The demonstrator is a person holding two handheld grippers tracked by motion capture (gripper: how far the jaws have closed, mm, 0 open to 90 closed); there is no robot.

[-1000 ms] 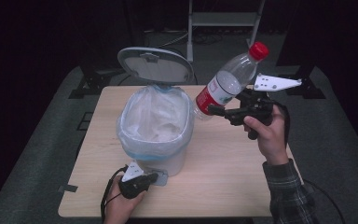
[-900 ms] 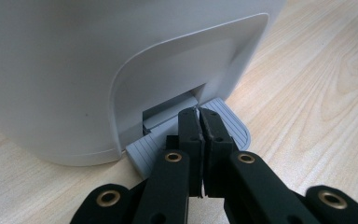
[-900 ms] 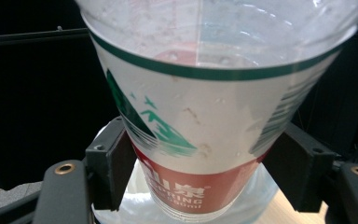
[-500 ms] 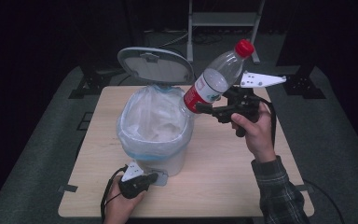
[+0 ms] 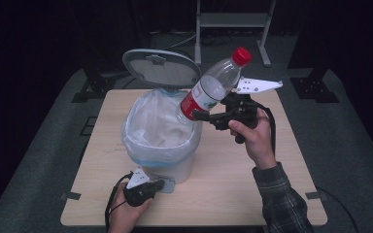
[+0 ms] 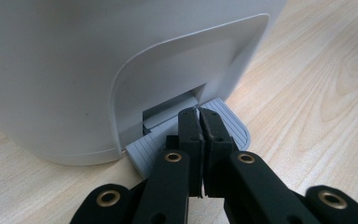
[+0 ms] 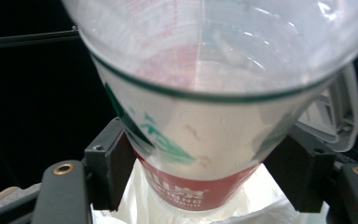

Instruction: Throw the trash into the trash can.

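The right claw (image 5: 200,115) was clamped on the plastic bottle (image 5: 212,88), its two black jaws pressed against the bottle's lower body at the red label. The bottle hung tilted, red cap (image 5: 241,55) up and away, base down just above the near right rim of the white bin (image 5: 172,167). A clear liner bag (image 5: 148,124) lined the bin, and its grey lid (image 5: 161,68) stood raised behind. In the right gripper view, the bottle (image 7: 205,130) sat squarely between the jaws with the liner pale beneath it. Down at the front, the left claw (image 5: 159,184) was together with nothing between its jaws, tips resting on the bin's grey pedal (image 6: 223,123). The left hand (image 5: 126,213) lay low at the counter (image 5: 223,189) edge, well apart from the right.
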